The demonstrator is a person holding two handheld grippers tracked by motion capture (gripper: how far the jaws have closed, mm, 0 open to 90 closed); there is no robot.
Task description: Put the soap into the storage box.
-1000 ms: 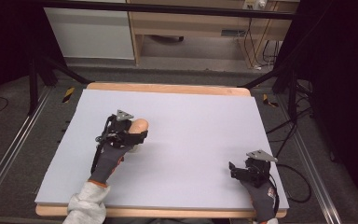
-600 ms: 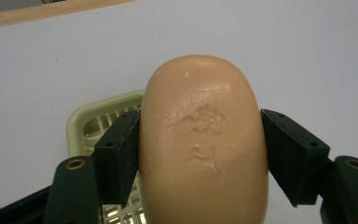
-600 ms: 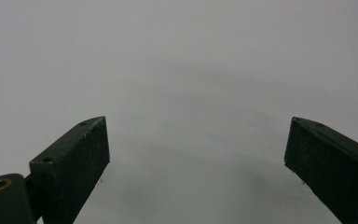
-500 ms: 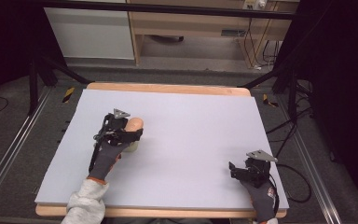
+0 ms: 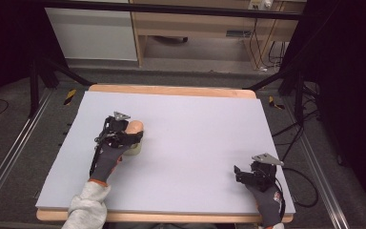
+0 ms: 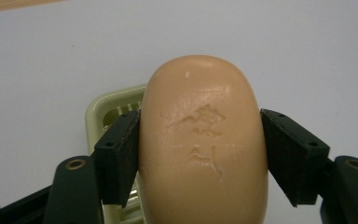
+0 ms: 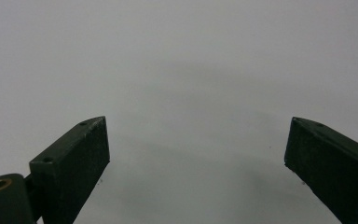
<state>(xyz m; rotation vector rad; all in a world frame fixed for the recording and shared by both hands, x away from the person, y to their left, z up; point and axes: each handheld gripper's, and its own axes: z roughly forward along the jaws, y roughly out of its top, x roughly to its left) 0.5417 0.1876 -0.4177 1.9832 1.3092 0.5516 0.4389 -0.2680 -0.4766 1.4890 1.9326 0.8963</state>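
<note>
Soap bar, tan and oval w/ a stamped mark on top, sat clamped between the jaws of the left gripper, both pads pressed to its long sides. It hung just above a pale green soap dish on the grey table, toward the left. The dish (slotted floor, as far as could be seen) looked empty, though the bar hid most of it. Judging from this, the grasp was done; lowering the bar into the dish and letting go was left. The right gripper rested near the table's front right corner, jaws spread wide, holding nothing, well apart from the dish.
</note>
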